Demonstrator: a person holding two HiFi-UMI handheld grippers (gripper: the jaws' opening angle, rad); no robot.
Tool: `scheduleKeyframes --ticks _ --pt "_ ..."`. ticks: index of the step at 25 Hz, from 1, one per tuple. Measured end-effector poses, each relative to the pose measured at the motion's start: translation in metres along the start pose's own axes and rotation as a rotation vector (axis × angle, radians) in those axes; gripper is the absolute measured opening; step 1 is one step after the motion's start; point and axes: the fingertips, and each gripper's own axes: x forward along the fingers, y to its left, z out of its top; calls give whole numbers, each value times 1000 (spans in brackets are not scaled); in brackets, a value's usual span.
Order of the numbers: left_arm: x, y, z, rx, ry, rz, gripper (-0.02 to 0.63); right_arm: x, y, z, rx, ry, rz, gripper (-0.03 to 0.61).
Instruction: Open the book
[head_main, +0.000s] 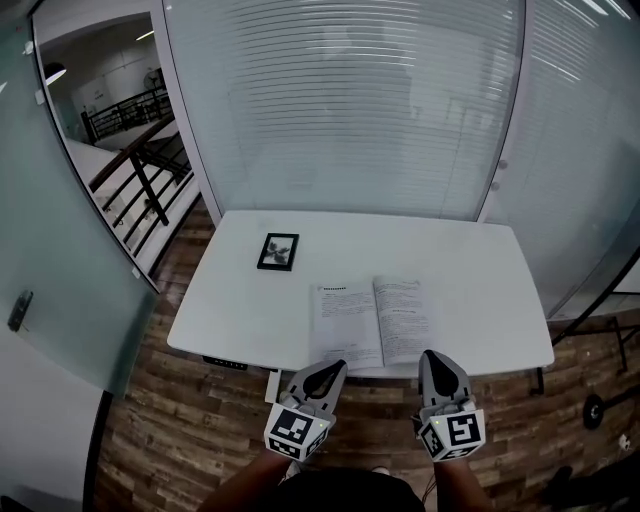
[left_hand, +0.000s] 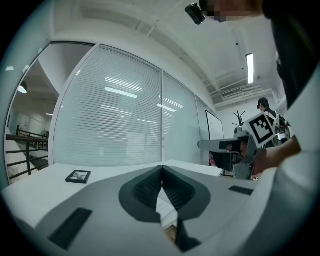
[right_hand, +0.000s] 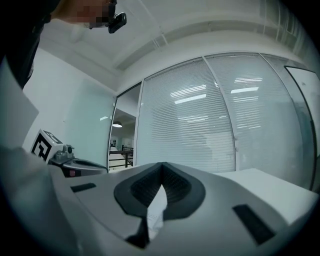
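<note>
Grippers first, nearest us: left gripper (head_main: 336, 366) and right gripper (head_main: 431, 356) both sit at the near edge of the table (head_main: 480, 270), tips pointing away from us. Both claws are pinched fully together, tip to tip, w/ nothing caught between them as far as we can see. White paper shows thru the gap lower down the jaws, but that looks like page beyond, not page held.

Right at the tips lies the book (head_main: 375, 318), flat and spread, two printed pages up, spine running near-to-far. Its near edge sits at the table's near edge, approx. mid-table. We judge the opening done. Whether either tip touches the paper, we can't tell.

Further off, far left, is a small black picture frame (head_main: 278, 251), well apart from the book. Beyond it are the blinds (head_main: 350, 110).

Risks from here:
- A small push fwd w/ the closed tips could shove the book or crumple a page corner.
- A drag back toward us could pull it off the table, as there's no margin there.
- Pages may flop shut if the spine isn't settled.
</note>
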Motion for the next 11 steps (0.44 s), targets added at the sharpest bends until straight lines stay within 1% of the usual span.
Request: scheduleKeyframes --ticks 5,9,11 --pt "2 -8 -7 -14 3 -27 14 -12 1 -8 -48 30 -16 3" --pt "5 -10 -7 -16 0 -29 14 -14 9 -7 -119 26 8 3" --pt "4 -13 -10 -27 2 -27 14 -17 11 -7 -134 27 17 3"
